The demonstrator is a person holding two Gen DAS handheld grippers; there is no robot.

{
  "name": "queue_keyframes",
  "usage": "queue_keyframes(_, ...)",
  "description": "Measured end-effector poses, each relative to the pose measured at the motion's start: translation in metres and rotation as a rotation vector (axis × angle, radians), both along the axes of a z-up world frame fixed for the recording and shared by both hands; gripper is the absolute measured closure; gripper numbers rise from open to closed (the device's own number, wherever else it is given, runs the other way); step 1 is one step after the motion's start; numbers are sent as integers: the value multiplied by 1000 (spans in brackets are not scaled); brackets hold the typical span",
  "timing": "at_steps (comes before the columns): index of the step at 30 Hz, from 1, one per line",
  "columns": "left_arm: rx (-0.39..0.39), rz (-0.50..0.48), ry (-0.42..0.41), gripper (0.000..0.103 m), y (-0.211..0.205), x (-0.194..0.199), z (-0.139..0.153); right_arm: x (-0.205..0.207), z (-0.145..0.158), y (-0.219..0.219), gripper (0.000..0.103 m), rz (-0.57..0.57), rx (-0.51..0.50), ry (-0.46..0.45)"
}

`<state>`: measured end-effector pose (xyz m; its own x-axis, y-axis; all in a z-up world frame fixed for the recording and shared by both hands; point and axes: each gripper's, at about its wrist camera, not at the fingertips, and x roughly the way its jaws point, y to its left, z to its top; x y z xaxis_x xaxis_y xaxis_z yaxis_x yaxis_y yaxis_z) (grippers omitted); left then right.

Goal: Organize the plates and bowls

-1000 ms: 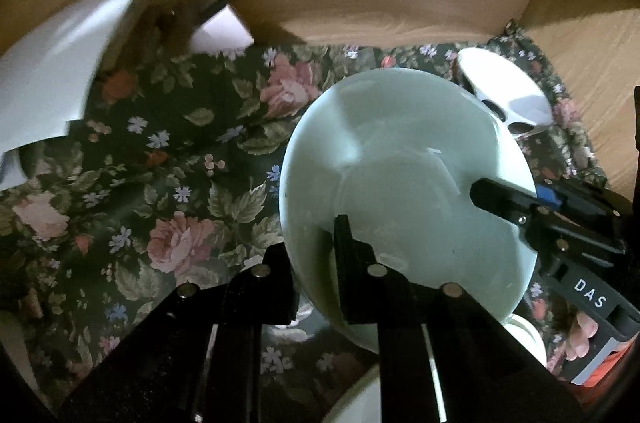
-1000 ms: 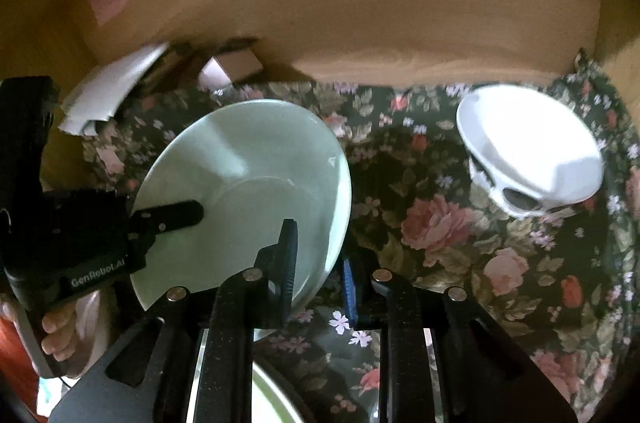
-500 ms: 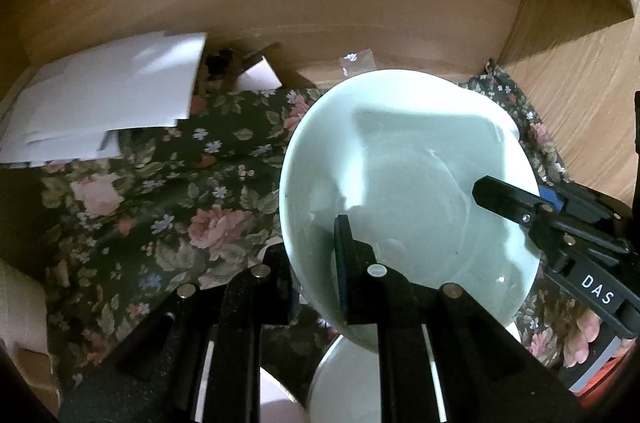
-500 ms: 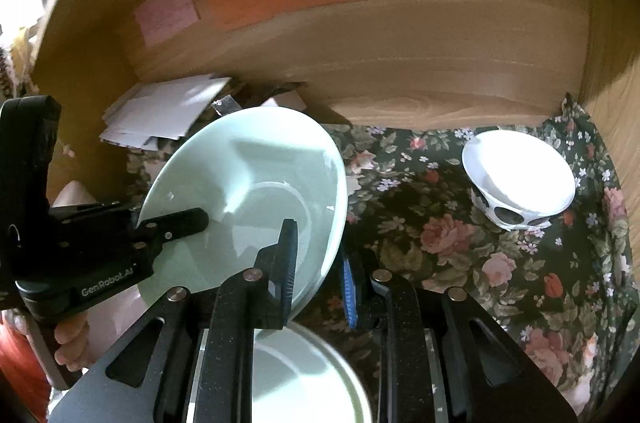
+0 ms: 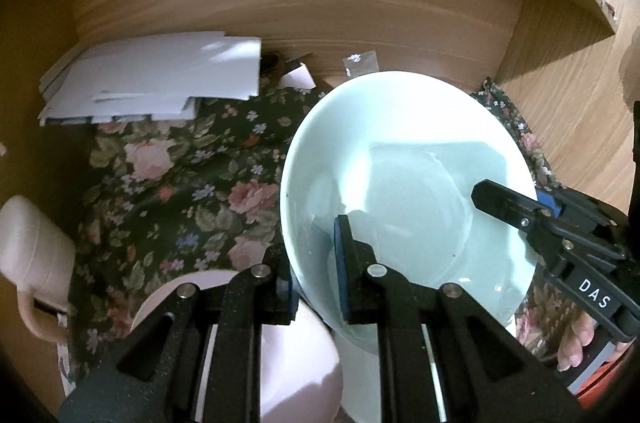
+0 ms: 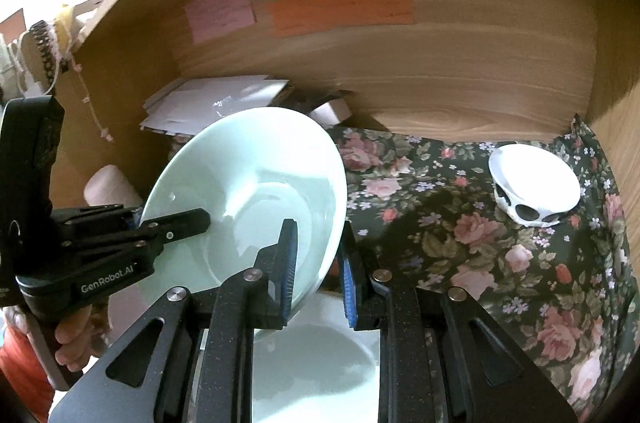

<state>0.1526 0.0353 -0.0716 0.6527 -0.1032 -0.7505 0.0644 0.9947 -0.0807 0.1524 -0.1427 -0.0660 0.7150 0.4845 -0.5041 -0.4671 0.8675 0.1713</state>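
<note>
Above the flowered cloth [image 5: 168, 191], in the left wrist view, a pale green plate [image 5: 404, 191] hangs tilted in the air, its hollow face turned toward the camera. The left gripper [image 5: 316, 263] pinches its near left rim, one finger in front of the plate and the other behind it. From the right, the right gripper [image 5: 516, 211] clamps the plate's right rim, one black finger lying across the plate's face. Under the plate near the bottom edge sit a pinkish bowl [image 5: 288, 355] and a white dish [image 5: 360, 379], side by side. A pink mug [image 5: 32, 259] stands at the left edge of the cloth, and a stack of white papers [image 5: 156, 79] lies at the far left against the wooden back wall [image 5: 360, 27], which carries pink, green and orange notes. In the right wrist view, the same plate [image 6: 256, 191] leans up to the left, the right gripper [image 6: 318, 263] closed on its near right rim with blue pads on either side. The left gripper [image 6: 160, 227] holds the opposite rim from the left. A pale dish [image 6: 320, 359] lies directly below. Well apart at the far right, a white bowl with oval cutouts [image 6: 532, 183] rests on the cloth [image 6: 480, 247].
</note>
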Motion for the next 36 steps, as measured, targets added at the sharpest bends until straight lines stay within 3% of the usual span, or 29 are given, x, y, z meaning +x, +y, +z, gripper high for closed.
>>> queue_keyframes(17,20,79,-28,89,45,-62,-1,-38,-16,46,84,74,-6,0)
queue_keyframes(36,-1,180,21,89,86,-81,-25,-28,-55,90,84,174,-18,105)
